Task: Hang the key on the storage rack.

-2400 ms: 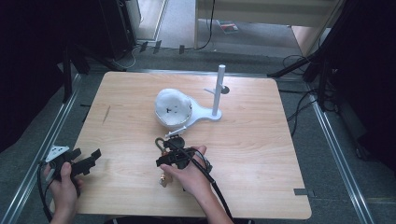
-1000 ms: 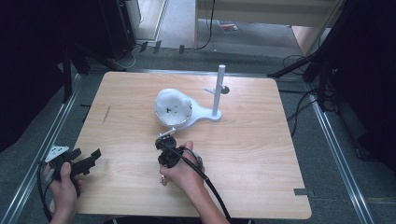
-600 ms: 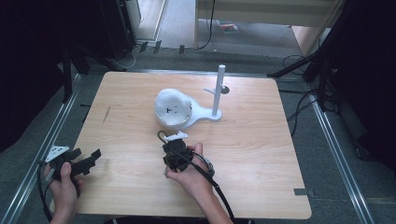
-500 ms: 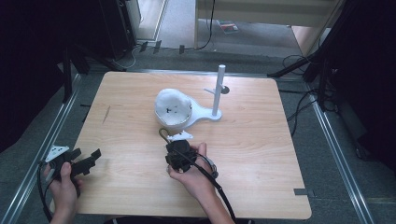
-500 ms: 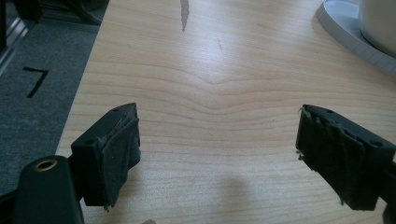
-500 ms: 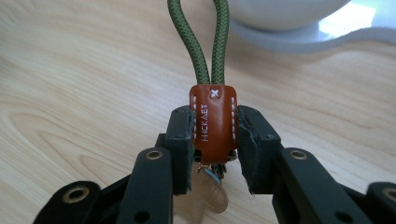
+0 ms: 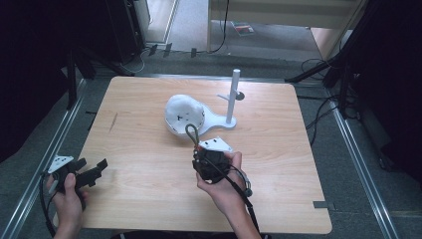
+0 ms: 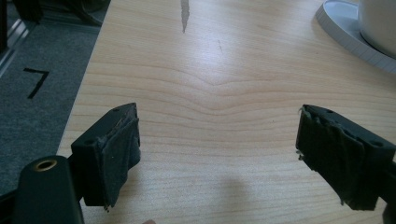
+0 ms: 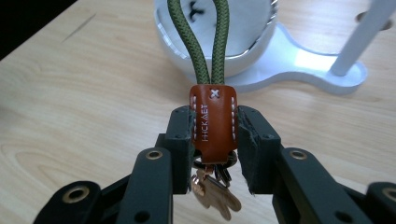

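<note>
Keychain [image 9: 213, 122] clamped in right tongs [image 9: 215, 135], pads pressing both sides of brown leather tab w/ white stitching. Green cord loop [image 9: 201, 42] rising from tab, upright, toward white bowl-shaped dish [image 9: 233, 42]. Metal keys [image 9: 212, 191] hanging below tab, between the jaws. In high view, right tongs [image 7: 203, 153] held above tabletop [image 7: 149, 189] near its middle, just short of white dish [image 7: 184, 113]; cord loop [image 7: 191, 132] pointing at dish rim, close to it, contact w/ it hard to judge. Dish sitting on flat white base [image 7: 219, 121] w/ white upright post [image 7: 232, 97] at far end. Grey three-cornered plate on top of right tongs, cable trailing back over right hand [image 7: 224, 186].

Left tongs [image 7: 94, 172] low at near-left corner of tabletop, gripped by left hand [image 7: 67, 191], well apart from keychain. Left gripper view: jaws wide apart, nothing between, bare wood grain below [image 8: 219, 116]; edge of white base [image 8: 348, 35] at upper right, grey floor [image 8: 32, 93] w/ black mark at left.
</note>
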Tool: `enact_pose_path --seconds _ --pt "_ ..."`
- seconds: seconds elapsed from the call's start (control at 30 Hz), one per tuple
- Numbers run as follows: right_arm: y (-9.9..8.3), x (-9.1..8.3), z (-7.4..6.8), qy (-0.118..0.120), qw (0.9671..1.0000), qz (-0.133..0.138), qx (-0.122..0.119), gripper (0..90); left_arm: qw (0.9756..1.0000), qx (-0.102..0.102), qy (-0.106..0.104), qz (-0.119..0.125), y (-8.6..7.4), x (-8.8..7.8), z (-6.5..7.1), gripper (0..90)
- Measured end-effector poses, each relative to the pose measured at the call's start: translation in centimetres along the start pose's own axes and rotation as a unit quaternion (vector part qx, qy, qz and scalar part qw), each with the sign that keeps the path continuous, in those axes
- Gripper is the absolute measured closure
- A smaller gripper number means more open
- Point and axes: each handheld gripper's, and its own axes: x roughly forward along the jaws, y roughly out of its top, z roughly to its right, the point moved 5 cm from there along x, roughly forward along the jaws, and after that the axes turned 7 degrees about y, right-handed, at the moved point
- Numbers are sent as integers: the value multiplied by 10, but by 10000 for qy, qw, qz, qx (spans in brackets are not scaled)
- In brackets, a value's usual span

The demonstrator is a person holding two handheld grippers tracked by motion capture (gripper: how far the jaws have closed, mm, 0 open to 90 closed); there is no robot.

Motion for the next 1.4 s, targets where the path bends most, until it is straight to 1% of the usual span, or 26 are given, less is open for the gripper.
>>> enact_pose_path --seconds 0.07,0.1,0.23,0.47,0.53,0.57,0.63,0.7,0.83,0.97,1.03,1.07,1.1,1.27,1.33,1.4 --pt "2 -5 6 -14 9999 96 59 685 10000 -1 2 5 0 0 0 146" --pt "3 -7 9 -53 9999 154 43 686 10000 -4 0 2 0 0 0 146" --pt "8 -15 20 -151 9991 377 105 686 10000 -7 -7 -1 0 0 0 146" --pt "17 -29 40 -355 9955 833 264 685 10000 -5 -8 13 0 0 0 146" --pt "19 -31 43 -382 9951 874 273 685 10000 0 -12 0 0 0 0 146" --pt "21 -34 48 -452 9939 962 297 685 10000 5 -7 5 0 0 0 146" --pt "22 -35 50 -467 9934 996 326 685 10000 5 -5 4 0 0 0 146" --pt "25 -39 56 -535 9916 1121 349 685 10000 -7 -8 17 0 0 0 146" --pt "28 -43 63 -620 9896 1247 355 685 10000 -9 -2 18 0 0 0 146" --pt "31 -44 67 -653 9881 1341 366 685 10000 -12 0 25 0 0 0 146" --pt "32 -44 68 -673 9879 1344 377 685 10000 -13 0 28 0 0 0 146" --pt "34 -46 71 -710 9867 1406 409 685 10000 -16 -6 25 0 0 0 146" --pt "34 -46 71 -710 9867 1406 409 685 10000 -16 -6 25 0 0 0 146" --pt "39 -49 77 -810 9827 1602 450 684 10000 -3 -13 24 0 0 0 147" --pt "42 -50 80 -856 9806 1705 439 684 10000 -1 -14 13 0 0 0 147" --pt "44 -51 84 -916 9779 1831 424 685 10000 -2 -20 28 0 0 0 147"
